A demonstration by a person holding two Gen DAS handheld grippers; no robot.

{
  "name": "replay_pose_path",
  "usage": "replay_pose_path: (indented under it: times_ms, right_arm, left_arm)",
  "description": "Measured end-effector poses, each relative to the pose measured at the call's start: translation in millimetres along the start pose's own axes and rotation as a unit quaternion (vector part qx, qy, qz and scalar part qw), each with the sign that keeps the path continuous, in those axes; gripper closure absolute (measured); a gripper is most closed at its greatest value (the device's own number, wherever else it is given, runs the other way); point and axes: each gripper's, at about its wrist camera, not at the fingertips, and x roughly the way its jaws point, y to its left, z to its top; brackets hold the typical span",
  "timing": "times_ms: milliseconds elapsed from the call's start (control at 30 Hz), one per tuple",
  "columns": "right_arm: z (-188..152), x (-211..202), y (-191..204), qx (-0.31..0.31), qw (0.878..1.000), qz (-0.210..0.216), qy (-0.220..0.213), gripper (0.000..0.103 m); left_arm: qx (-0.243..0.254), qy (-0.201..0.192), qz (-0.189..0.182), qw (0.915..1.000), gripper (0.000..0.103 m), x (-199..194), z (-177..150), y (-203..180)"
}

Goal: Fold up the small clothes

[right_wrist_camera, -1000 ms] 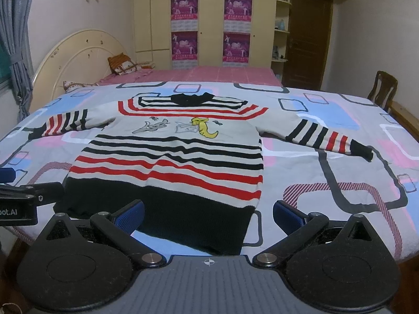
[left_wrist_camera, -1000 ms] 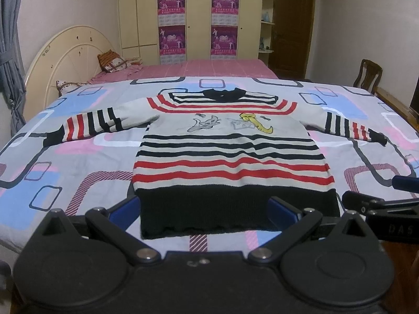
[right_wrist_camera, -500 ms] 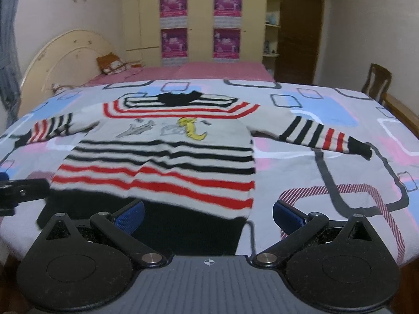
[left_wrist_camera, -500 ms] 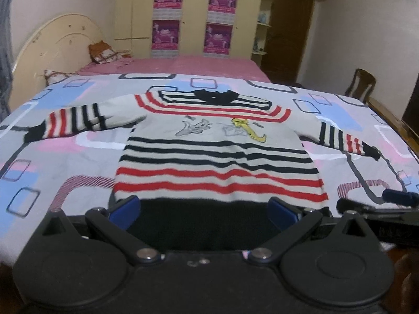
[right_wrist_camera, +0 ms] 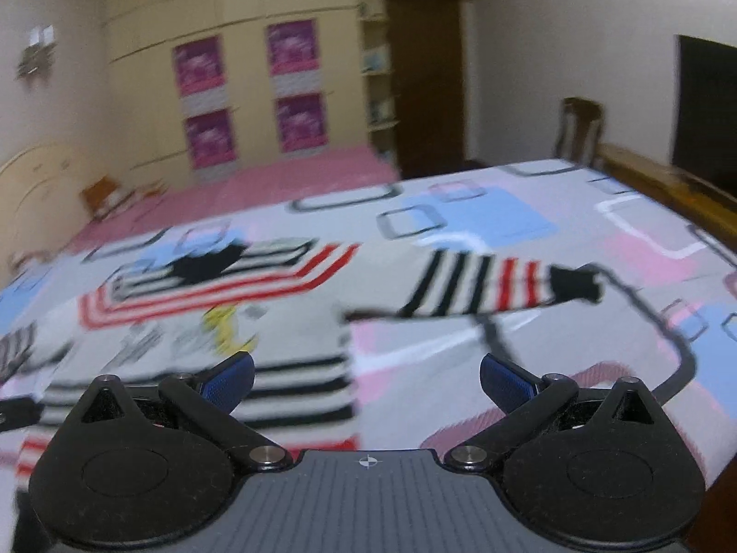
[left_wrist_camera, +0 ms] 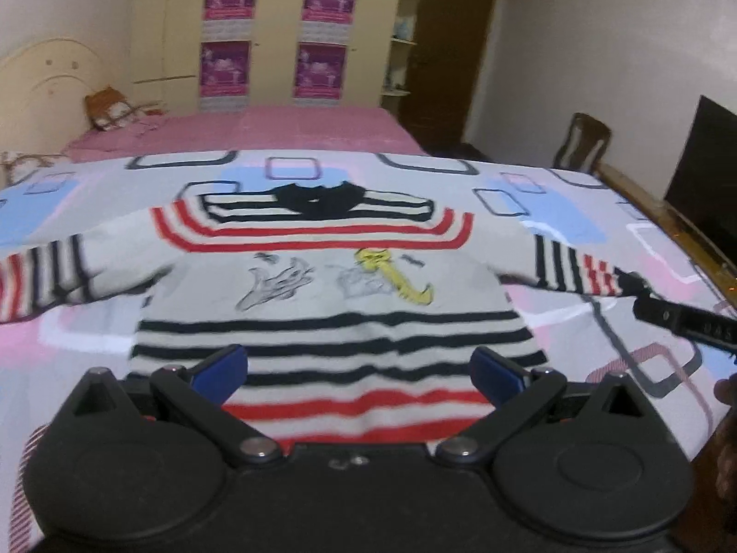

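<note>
So the bed (left_wrist_camera: 576, 212) with the patterned cover is the work surface, and the striped sweater (left_wrist_camera: 322, 285) is laid flat on it, front up, both sleeves out to the sides. Compared with a second ago both cameras have pushed in over it: the black hem has dropped out of view and the right view has swung toward the right sleeve (right_wrist_camera: 488, 288). Left gripper (left_wrist_camera: 357, 368) is spread wide over the lower stripes, holding nothing. Right gripper (right_wrist_camera: 366, 375) is spread too, empty. Looks like the sleeve fold-in is about to start, nothing folded yet.
</note>
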Motion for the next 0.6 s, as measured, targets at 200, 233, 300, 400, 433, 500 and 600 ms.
replay_pose_path:
  times_ms: [200, 233, 300, 400, 433, 500, 600]
  right_arm:
    - [25, 42, -55, 0.057, 0.997, -0.04, -0.015, 0.001]
    - [29, 53, -67, 0.067, 0.997, -0.046, -0.017, 0.001]
    - [35, 76, -89, 0.085, 0.994, -0.059, -0.016, 0.018]
    - [43, 122, -130, 0.138, 0.988, -0.066, 0.013, 0.058]
    - [45, 138, -145, 0.158, 0.985, -0.067, 0.02, 0.058]
    - [49, 164, -171, 0.185, 0.98, -0.074, 0.026, 0.058]
    - [48, 195, -199, 0.214, 0.972, -0.085, 0.045, 0.058]
  left_arm:
    - [-0.014, 0.012, 0.015, 0.9997, 0.0, 50, 14, -6]
    - [-0.019, 0.017, 0.018, 0.9995, 0.0, 61, 17, -7]
    - [-0.027, 0.026, 0.027, 0.9989, 0.0, 81, 21, -9]
    - [-0.032, 0.041, 0.052, 0.9973, 0.0, 108, 31, -15]
    - [-0.036, 0.046, 0.057, 0.9967, 0.0, 118, 36, -17]
    - [-0.037, 0.053, 0.067, 0.9956, 0.0, 137, 45, -22]
    - [-0.036, 0.063, 0.083, 0.9939, 0.0, 161, 58, -32]
